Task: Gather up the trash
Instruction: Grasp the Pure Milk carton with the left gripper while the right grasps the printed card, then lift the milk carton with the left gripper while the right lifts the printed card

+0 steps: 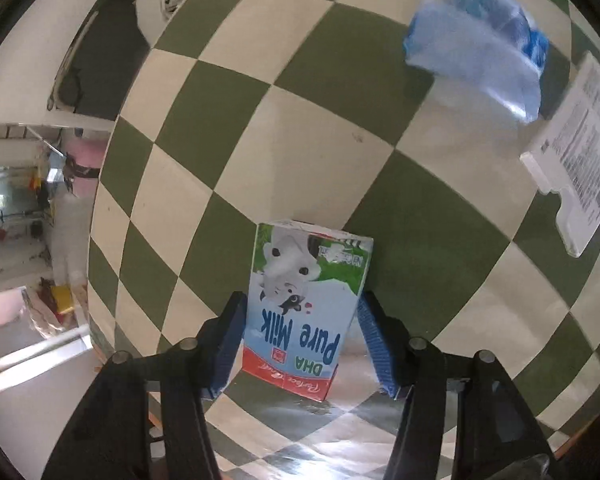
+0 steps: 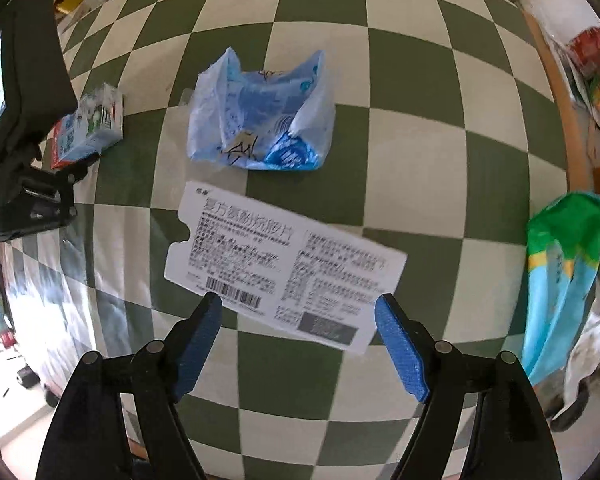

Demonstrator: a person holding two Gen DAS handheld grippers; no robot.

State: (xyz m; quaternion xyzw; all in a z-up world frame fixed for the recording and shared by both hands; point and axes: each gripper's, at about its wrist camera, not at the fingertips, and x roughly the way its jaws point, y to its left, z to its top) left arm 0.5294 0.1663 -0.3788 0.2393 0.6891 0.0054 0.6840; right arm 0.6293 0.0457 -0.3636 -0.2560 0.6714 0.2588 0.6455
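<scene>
My left gripper (image 1: 300, 320) straddles the milk carton (image 1: 306, 308) on the checkered table (image 1: 320, 148), pads at its sides, grip unconfirmed. My right gripper (image 2: 298, 320) hangs open over the flattened box (image 2: 284, 260). A loose squeeze could let the carton slip.

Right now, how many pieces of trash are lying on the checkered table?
3: a milk carton at the left, a blue bag in the middle, a flat white box nearest. More may hide off-frame.
</scene>
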